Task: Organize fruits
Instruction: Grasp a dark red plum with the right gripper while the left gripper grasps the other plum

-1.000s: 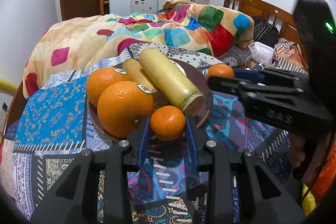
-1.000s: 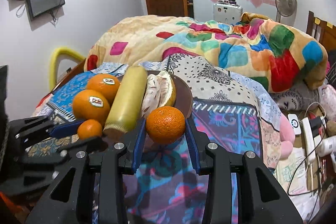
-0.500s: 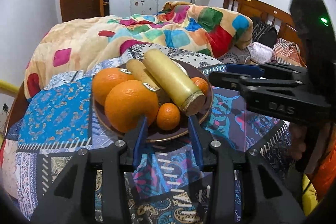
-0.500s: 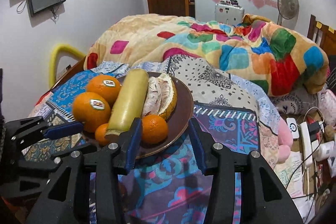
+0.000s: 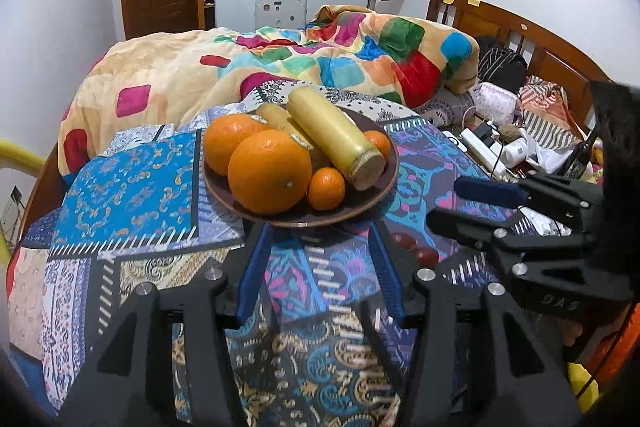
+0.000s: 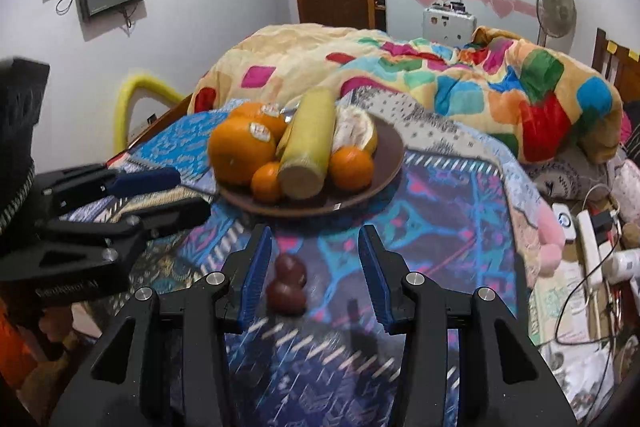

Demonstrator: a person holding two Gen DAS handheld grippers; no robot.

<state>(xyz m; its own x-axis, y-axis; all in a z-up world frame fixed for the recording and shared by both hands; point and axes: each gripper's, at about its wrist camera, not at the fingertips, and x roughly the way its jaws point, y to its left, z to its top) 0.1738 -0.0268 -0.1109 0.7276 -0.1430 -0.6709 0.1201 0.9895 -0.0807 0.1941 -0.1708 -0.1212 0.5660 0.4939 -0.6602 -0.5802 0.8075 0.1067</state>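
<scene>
Your left gripper (image 5: 320, 259) stands spread and empty at the bottom centre of its own view, its blue pads pointing at the near rim of the brown plate (image 5: 376, 195). Your right gripper (image 6: 316, 267) is likewise released, holding nothing; two dark red fruits (image 6: 287, 283) lie on the patterned cloth (image 6: 440, 227) between its pads, closer to the left pad.

Readable writing is scarce: the side of the left gripper, seen at the left edge of the right wrist view, carries pale lettering too blurred to read, and the white stickers on the two large oranges (image 6: 240, 151) cannot be made out.

The plate sits in the middle of both views, on the cloth over the bed. On it the large oranges occupy the left side, glossy and dimpled. A long pale yellow cylinder (image 5: 336, 139), cut flat at its near end, lies across the centre; in the left wrist view its long axis runs from upper left to lower right, the cut face towards you. One small orange (image 5: 326, 188) rests against that cut end, another (image 6: 351, 167) on the other side of it. A peeled pomelo section (image 6: 356, 131) lies behind.
</scene>
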